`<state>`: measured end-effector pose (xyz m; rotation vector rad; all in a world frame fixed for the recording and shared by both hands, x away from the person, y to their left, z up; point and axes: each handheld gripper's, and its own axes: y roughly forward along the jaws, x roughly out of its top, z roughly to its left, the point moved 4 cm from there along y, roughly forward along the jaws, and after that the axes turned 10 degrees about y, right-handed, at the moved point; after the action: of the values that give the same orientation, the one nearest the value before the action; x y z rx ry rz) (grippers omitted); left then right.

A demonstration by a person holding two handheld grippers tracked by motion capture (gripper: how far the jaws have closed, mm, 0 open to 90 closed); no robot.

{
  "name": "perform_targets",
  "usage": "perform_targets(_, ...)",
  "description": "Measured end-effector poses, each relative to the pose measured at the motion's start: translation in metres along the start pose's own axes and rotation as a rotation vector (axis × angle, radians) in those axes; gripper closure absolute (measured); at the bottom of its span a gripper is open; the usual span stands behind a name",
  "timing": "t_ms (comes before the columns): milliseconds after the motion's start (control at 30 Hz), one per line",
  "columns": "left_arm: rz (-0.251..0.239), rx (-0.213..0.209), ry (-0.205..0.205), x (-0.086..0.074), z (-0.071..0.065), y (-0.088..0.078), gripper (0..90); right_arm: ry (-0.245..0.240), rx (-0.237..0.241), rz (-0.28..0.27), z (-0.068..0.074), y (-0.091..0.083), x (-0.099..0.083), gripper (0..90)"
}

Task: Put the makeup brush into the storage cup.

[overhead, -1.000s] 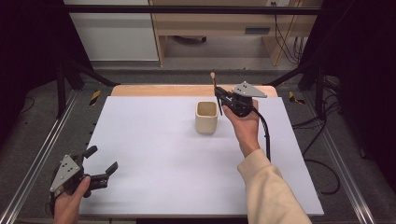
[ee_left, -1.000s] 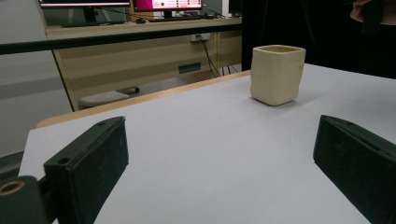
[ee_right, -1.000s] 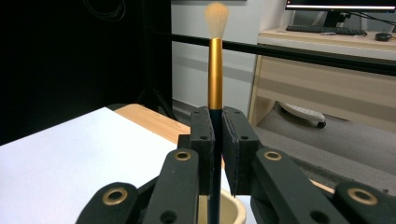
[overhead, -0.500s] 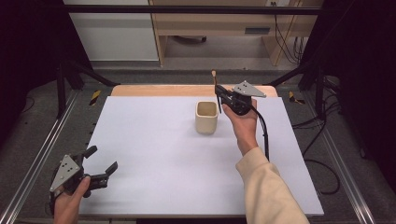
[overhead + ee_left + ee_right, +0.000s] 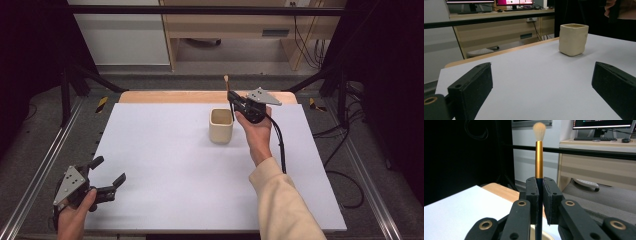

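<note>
Right gripper point(image 5: 233, 103), jaws clamped on a slim upright brush with gold ferrule and pale bristles point(image 5: 539, 162), held just above the far right rim of the cream square ceramic cup point(image 5: 221, 125) mid-surface. Left gripper point(image 5: 107, 177), jaws spread and empty, hovers at the white surface's point(image 5: 165, 165) near left corner.

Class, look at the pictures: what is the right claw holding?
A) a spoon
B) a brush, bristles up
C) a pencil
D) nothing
B: the right claw is shut on the dark handle of a brush, whose gold collar and pale bristles point upward.
</note>
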<state>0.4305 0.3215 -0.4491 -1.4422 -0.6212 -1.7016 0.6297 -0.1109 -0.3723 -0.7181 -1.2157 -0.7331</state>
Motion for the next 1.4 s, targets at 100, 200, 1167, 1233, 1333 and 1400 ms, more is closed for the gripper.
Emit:
perform_targets(100,0.0,0.0,0.001,0.0,0.0,0.0,2.6,0.008,0.0,-0.009,-0.001,0.0,0.0,83.6)
perform_targets(200,0.0,0.0,0.001,0.0,0.0,0.0,2.6,0.008,-0.002,-0.013,-0.001,0.001,0.0,83.5)
perform_targets(1167,-0.006,0.002,-0.003,0.001,0.0,-0.001,2.6,0.023,0.018,-0.049,0.004,0.016,-0.011,83.6)
perform_targets(1233,-0.007,0.002,-0.003,0.001,0.001,-0.001,2.6,0.014,0.022,-0.053,0.005,0.016,-0.012,83.5)
perform_targets(1333,-0.007,0.002,-0.004,0.001,0.001,-0.001,2.6,0.017,0.024,-0.053,0.005,0.017,-0.013,83.5)
perform_targets(1400,-0.007,0.002,-0.004,0.001,0.001,-0.001,2.6,0.021,0.024,-0.054,0.005,0.017,-0.013,83.6)
